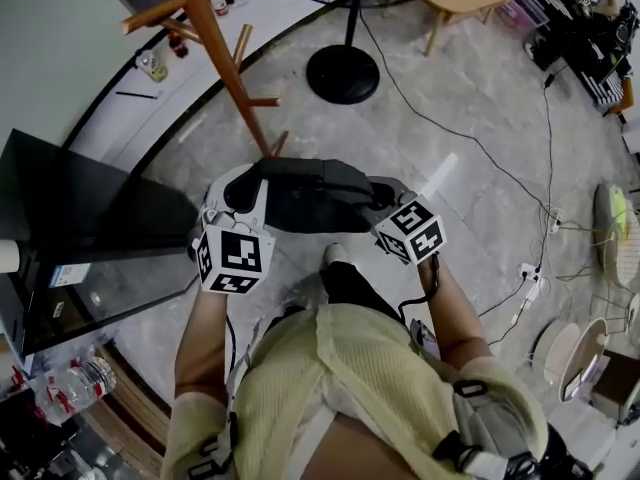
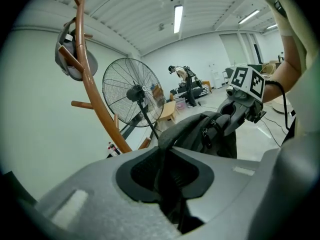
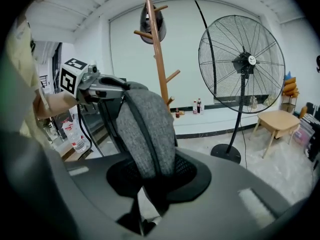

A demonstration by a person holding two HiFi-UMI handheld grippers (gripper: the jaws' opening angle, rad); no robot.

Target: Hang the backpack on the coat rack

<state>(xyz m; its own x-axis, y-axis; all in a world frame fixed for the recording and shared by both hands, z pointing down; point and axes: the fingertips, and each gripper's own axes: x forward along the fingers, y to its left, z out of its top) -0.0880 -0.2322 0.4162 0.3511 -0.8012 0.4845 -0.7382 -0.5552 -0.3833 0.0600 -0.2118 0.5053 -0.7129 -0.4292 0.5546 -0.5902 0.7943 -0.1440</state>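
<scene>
The head view looks steeply down from above the person (image 1: 350,388) onto the floor (image 1: 450,148). Each gripper view rides close behind its own jaws, facing forward across the room — all three share the backpack (image 1: 310,193), the coat rack (image 1: 227,63) and the fan (image 1: 342,73).

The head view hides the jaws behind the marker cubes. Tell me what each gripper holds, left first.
Observer: The left gripper is shut on a dark strap of the backpack.
Operator: Now the right.
Observer: The right gripper is shut on a gray padded strap.
Operator: My view cuts off the rack's top. Check it.
Observer: A gray cap-like thing already hangs near the top of the coat rack.
</scene>
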